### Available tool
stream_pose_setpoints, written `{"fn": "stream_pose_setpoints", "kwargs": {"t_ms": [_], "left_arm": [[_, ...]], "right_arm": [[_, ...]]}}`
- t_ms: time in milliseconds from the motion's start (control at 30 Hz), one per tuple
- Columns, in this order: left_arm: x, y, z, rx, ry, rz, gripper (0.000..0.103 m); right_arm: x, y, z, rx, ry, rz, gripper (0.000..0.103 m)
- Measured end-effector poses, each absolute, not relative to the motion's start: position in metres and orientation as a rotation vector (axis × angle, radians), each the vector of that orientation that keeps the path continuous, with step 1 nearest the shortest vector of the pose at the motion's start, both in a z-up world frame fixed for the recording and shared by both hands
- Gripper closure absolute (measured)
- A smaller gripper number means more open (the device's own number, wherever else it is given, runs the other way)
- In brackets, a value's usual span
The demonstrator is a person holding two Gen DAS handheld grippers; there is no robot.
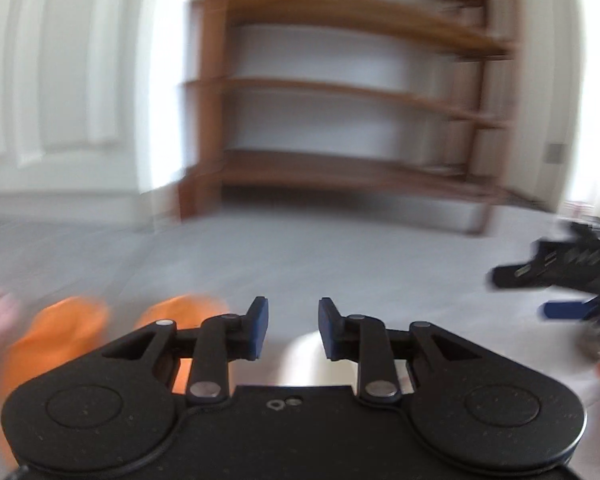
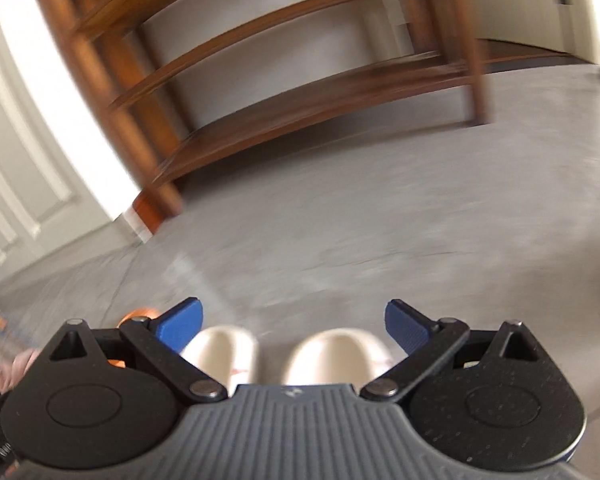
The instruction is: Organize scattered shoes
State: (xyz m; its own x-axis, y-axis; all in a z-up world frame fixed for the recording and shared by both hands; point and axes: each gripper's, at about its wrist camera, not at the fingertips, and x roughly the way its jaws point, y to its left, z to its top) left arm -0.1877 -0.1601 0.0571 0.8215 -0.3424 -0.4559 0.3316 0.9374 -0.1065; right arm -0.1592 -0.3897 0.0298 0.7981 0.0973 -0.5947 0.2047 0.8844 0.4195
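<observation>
The shoe rack was brown wood, the floor grey, two slippers orange, another pair cream.

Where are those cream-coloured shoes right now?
In the right wrist view, the cream shoes sit side by side on the grey floor, just beneath the open right claw, facing the wooden shelf rack.

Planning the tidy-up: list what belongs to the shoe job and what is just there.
For the job:
- orange shoes
- cream shoes
- wooden rack, shelves look bare
- left gripper and right gripper, both open

Just there:
- pink item, too blurred to identify
- white panelled doors
</observation>
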Motion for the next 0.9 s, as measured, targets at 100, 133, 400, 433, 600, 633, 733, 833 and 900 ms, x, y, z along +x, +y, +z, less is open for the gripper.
{"fn": "stream_pose_setpoints", "kwargs": {"t_ms": [100, 133, 400, 433, 600, 633, 733, 833, 900], "left_arm": [[-0.180, -0.219, 0.060, -0.034, 0.497, -0.591, 0.065], [-0.179, -0.239, 0.060, -0.033, 0.500, -0.668, 0.064], [-0.171, -0.396, 0.050, -0.004, 0.544, -1.083, 0.064], [-0.170, -0.415, 0.049, -0.001, 0.549, -1.134, 0.064], [-0.165, -0.500, 0.017, -0.075, 0.681, -1.180, 0.065], [-0.161, -0.511, 0.011, -0.076, 0.699, -1.177, 0.065], [-0.146, -0.554, -0.010, -0.075, 0.778, -1.151, 0.066], [-0.117, -0.589, -0.037, -0.095, 0.893, -1.075, 0.073], [-0.099, -0.596, -0.049, -0.126, 0.948, -1.053, 0.095]], "right_arm": [[-0.192, -0.432, 0.037, 0.515, 0.607, -0.206, 0.004], [-0.205, -0.447, 0.040, 0.522, 0.592, -0.260, 0.004], [-0.318, -0.551, 0.056, 0.548, 0.526, -0.671, 0.004], [-0.325, -0.557, 0.056, 0.547, 0.526, -0.689, 0.004], [-0.357, -0.577, 0.057, 0.541, 0.527, -0.744, 0.004], [-0.362, -0.580, 0.058, 0.542, 0.524, -0.749, 0.004], [-0.375, -0.588, 0.055, 0.571, 0.521, -0.759, 0.004], [-0.381, -0.593, 0.050, 0.605, 0.526, -0.765, 0.004], [-0.383, -0.594, 0.049, 0.624, 0.524, -0.760, 0.004]]}}
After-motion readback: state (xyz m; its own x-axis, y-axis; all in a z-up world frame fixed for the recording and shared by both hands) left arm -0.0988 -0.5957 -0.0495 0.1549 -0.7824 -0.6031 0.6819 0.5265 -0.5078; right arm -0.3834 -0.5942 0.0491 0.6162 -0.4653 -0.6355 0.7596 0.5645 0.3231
